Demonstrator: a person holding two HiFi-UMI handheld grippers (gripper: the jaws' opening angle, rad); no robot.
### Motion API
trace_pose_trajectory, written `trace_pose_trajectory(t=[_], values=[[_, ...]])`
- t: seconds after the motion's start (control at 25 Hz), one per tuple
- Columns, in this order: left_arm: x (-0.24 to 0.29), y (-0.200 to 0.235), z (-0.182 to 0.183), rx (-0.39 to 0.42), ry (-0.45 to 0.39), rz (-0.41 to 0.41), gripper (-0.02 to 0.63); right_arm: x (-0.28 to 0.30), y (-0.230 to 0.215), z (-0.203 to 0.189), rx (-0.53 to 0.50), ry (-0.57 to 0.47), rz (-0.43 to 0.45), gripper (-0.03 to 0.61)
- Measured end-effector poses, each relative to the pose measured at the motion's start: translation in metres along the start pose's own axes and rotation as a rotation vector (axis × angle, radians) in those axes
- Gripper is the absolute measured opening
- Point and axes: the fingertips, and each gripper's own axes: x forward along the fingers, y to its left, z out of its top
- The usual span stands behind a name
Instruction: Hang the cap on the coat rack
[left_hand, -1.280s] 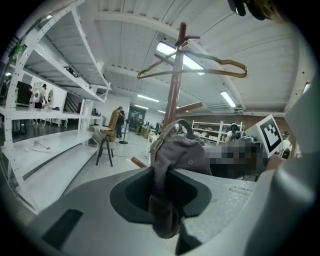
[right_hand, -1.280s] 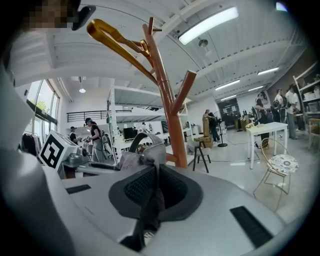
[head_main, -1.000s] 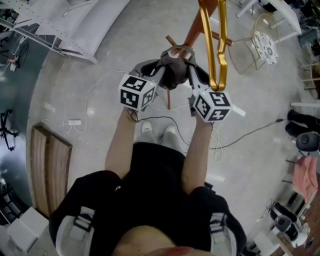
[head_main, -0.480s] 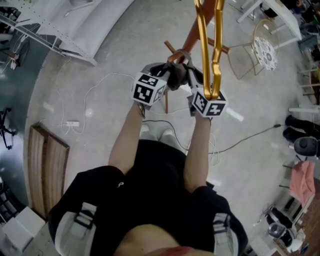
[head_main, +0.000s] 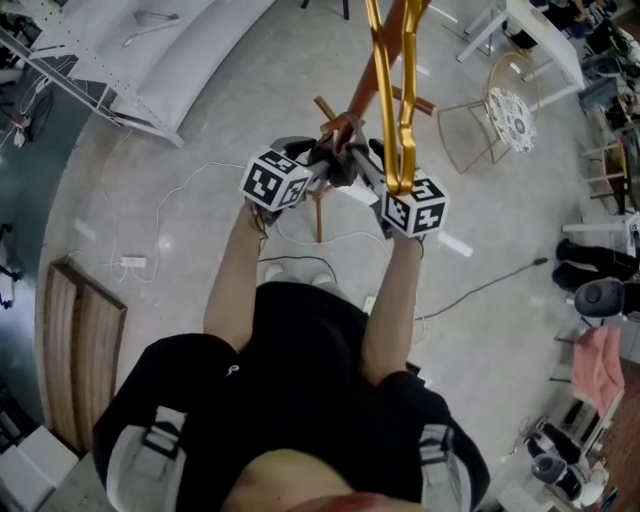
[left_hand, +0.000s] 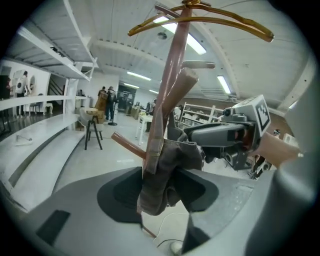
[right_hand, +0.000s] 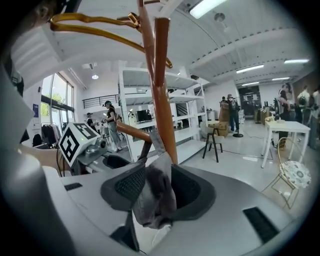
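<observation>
The dark grey cap (head_main: 337, 158) hangs bunched against the brown wooden coat rack (head_main: 388, 62), by a peg (left_hand: 127, 144). A gold hanger (head_main: 384, 95) sits on top of the rack. My left gripper (head_main: 318, 166) and right gripper (head_main: 362, 168) meet at the cap from either side. In the left gripper view the cap (left_hand: 167, 165) droops between the jaws of the left gripper (left_hand: 160, 192), which are opening. In the right gripper view the cap cloth (right_hand: 150, 197) lies loosely in the gap of the right gripper (right_hand: 155, 192), whose jaws are opening too.
A wire chair with a round patterned cushion (head_main: 518, 95) and a white table (head_main: 540, 35) stand to the right. Cables (head_main: 200, 170) run across the concrete floor. A wooden bench (head_main: 80, 340) is at the left. White shelving (right_hand: 165, 110) and people stand further off.
Both grippers have moved up and in toward the rack with the cap. The cap now bunches tighter against the rack's pole, and the hanger overlaps the right gripper's cube.
</observation>
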Motion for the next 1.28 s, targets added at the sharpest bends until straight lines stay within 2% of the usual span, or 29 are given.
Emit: trace_pose_trajectory(t=[0.12, 0.24, 0.36, 0.48, 0.6, 0.64, 0.84, 1.0, 1.28], values=[[-0.017, 0.000, 0.004, 0.036, 0.019, -0.019, 0.184, -0.015, -0.006, 0.017, 0.004, -0.065, -0.018, 0.146], [-0.038, 0.001, 0.018, 0.030, -0.031, -0.010, 0.184, -0.025, -0.003, 0.032, -0.005, -0.116, -0.038, 0.126], [-0.061, 0.004, 0.043, 0.011, -0.157, 0.049, 0.183, -0.035, 0.006, 0.046, -0.023, -0.177, -0.060, 0.096], [-0.088, 0.005, 0.069, -0.025, -0.321, 0.100, 0.162, -0.046, 0.011, 0.062, -0.029, -0.271, -0.106, 0.030], [-0.115, 0.004, 0.085, -0.048, -0.449, 0.173, 0.027, -0.060, 0.019, 0.073, -0.032, -0.348, -0.139, 0.008], [-0.124, 0.003, 0.088, -0.053, -0.479, 0.201, 0.000, -0.066, 0.023, 0.077, -0.029, -0.373, -0.149, 0.005], [-0.157, -0.004, 0.105, -0.051, -0.578, 0.281, -0.002, -0.085, 0.038, 0.095, -0.050, -0.455, -0.221, -0.003], [-0.169, -0.012, 0.106, -0.041, -0.618, 0.311, -0.002, -0.089, 0.047, 0.092, -0.085, -0.431, -0.261, -0.003], [-0.172, -0.017, 0.102, -0.027, -0.612, 0.319, -0.002, -0.092, 0.056, 0.089, -0.095, -0.427, -0.268, -0.003]])
